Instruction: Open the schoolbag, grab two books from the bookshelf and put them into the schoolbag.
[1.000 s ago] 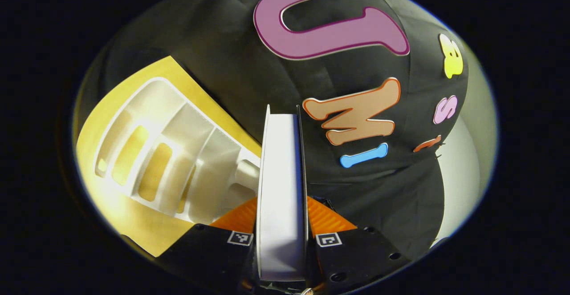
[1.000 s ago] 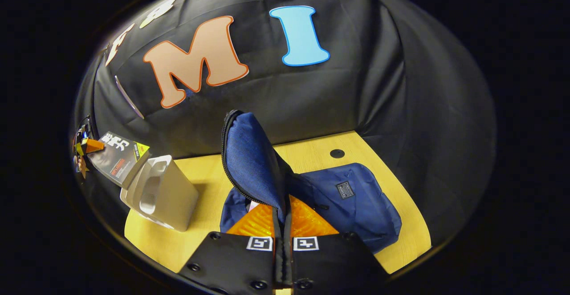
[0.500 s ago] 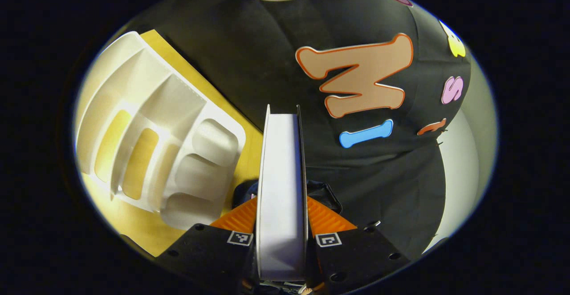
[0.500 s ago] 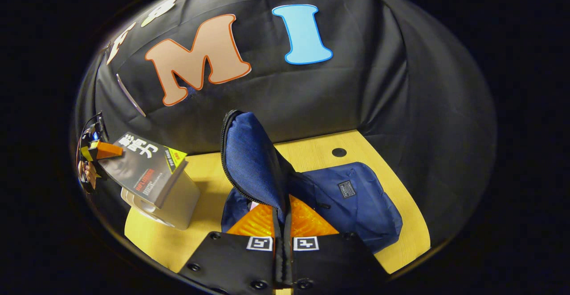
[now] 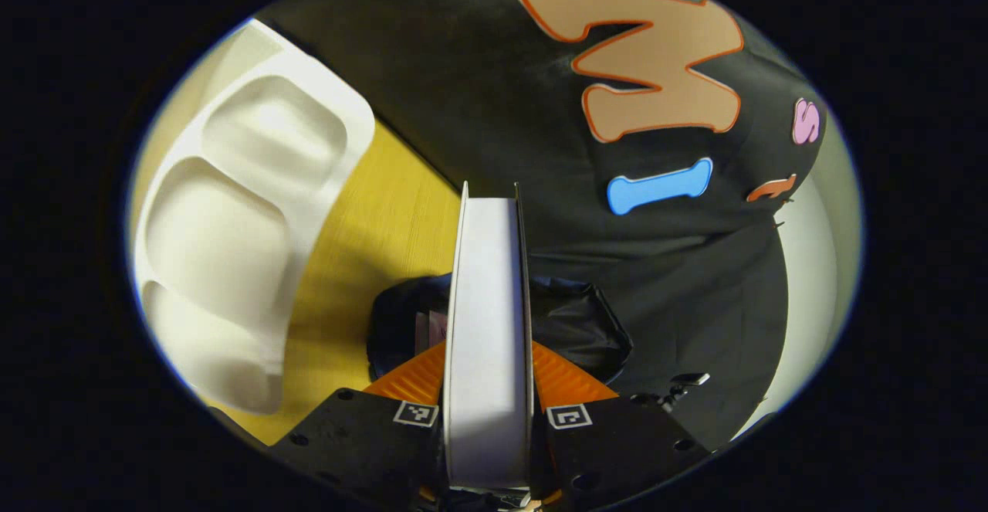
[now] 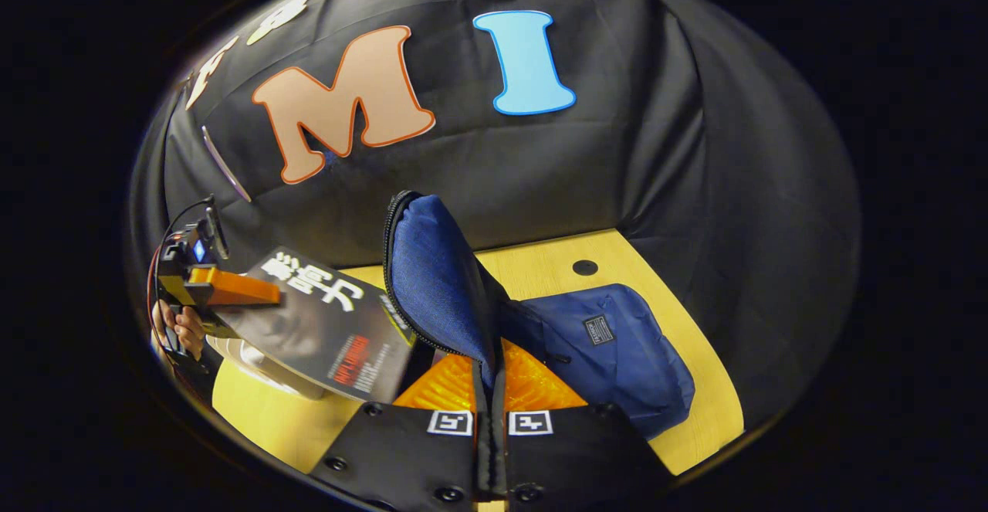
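The book point(image 5: 488, 327) sits edge-on between the orange fingers point(image 5: 567, 384) of the left gripper point(image 5: 488, 396), its white page block facing the camera and a thin dark cover edge along the right side. Both fingers press on its faces, spread as wide as the book is thick. In the right gripper view the same book point(image 6: 328, 334) shows a dark cover with large white characters near the top and a block of small red print lower down, too small to make out. It is held tilted above the table, just left of the schoolbag, by the left gripper point(image 6: 224, 288) with a hand point(image 6: 181, 330) behind it.

The schoolbag point(image 6: 610, 350) is dark blue cloth and lies on the yellow wooden table point(image 6: 532, 269) towards its right half, with a small dark label patch on its front. Its flap point(image 6: 436, 280), edged by a black zip, is lifted upright and pinched between the nearly closed fingers of the right gripper point(image 6: 489, 388). In the left gripper view the bag's dark opening point(image 5: 571, 327) lies just beyond the book's far end.

The white bookshelf point(image 5: 247, 211) stands near the table's left edge, partly behind the book in the right gripper view. Bare table lies between it and the bag. A small round hole point(image 6: 584, 267) marks the table's far edge, close to the black cloth wall point(image 6: 617, 149).
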A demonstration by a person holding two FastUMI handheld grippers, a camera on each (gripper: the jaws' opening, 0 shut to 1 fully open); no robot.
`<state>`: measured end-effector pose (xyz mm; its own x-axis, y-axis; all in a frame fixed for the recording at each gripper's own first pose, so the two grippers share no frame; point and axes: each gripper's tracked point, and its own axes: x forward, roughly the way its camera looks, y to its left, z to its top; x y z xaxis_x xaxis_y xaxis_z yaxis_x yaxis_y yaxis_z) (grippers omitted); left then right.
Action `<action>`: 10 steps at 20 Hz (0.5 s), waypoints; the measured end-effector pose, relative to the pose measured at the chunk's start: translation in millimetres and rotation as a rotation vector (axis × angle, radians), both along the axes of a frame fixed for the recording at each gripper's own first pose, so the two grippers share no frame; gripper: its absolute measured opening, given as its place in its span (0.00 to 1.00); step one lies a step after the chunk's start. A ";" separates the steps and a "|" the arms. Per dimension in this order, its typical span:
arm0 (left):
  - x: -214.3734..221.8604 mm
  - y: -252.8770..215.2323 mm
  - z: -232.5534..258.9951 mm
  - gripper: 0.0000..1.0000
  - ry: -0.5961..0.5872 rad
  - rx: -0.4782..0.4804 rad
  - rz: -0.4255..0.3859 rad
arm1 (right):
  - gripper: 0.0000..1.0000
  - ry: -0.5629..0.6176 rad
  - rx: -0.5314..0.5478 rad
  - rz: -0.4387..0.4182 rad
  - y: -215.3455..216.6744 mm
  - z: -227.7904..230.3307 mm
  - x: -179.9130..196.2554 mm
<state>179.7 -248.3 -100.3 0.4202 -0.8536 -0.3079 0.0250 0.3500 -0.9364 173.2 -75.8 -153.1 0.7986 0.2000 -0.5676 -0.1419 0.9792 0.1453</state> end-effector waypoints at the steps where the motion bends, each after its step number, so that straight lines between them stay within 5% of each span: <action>1: -0.8 -13.2 -5.3 0.37 0.010 -0.004 -0.010 | 0.00 -0.001 -0.003 0.004 1.3 1.0 0.5; 10: -8.2 -97.8 -53.1 0.37 0.092 -0.040 -0.030 | 0.03 -0.005 0.010 0.010 2.1 2.3 4.4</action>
